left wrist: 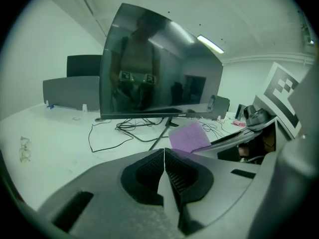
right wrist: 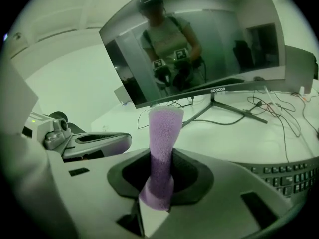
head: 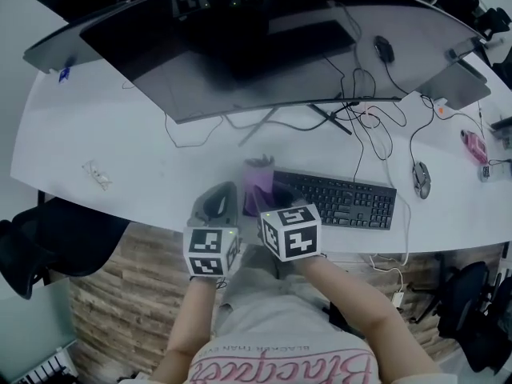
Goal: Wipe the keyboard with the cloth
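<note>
Right gripper (right wrist: 158, 183): jaws clamped on the purple cloth (right wrist: 163, 138), pinching its lower end; the free length stands up ahead of the jaws, probably so it can be laid flat on the keys; cloth sits at the left end of the black keyboard (head: 344, 200), contact with the keys not discernible.
Left gripper (left wrist: 164, 171): jaws pressed together, nothing between; just left of the keyboard, apparently idle.
Surface: white desk (head: 104, 134); curved monitor (head: 264, 46) behind the keyboard; mouse (head: 422, 179) to its right.
Room: wood-pattern floor (head: 120, 294).

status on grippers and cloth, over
Left gripper shut, empty. Right gripper shut on cloth, by keyboard's left end. Nothing lying on the keys.
</note>
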Tool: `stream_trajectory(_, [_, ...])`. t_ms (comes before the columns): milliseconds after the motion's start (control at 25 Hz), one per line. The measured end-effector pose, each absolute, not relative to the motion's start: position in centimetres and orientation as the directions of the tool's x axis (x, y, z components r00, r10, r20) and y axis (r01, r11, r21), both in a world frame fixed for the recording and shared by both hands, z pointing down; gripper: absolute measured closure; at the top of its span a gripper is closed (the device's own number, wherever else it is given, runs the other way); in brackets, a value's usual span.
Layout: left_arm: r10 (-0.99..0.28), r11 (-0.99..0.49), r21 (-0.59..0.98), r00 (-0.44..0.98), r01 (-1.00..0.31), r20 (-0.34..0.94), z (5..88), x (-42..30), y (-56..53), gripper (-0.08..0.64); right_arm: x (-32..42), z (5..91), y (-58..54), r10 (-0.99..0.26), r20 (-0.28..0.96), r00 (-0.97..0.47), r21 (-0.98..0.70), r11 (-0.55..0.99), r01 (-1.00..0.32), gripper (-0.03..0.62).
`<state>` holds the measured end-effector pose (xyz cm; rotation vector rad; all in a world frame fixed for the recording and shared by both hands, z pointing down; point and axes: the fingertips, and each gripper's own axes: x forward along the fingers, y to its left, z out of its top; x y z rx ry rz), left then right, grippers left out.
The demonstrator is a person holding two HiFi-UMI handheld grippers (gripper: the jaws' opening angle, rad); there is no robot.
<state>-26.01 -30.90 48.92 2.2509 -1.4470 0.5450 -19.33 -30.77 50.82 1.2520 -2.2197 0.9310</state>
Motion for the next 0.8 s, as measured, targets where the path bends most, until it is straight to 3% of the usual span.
stream_trajectory(400, [-0.721,-0.396,0.162,0.416,-0.904,0.555,51.6,-28.0,-33.1,0.555,-20.8,54.8,-33.3,-0.538,0.732,-0.418,-0.304,0.291,-0.907,0.502])
stream_trajectory(800, [-0.701,-0.408,0.167,0.425,-0.897,0.572,53.0,-28.0,-33.9,0.555,-20.5,55.8,-34.2,-0.537,0.737,-0.41,-0.298,0.286,-0.911,0.502])
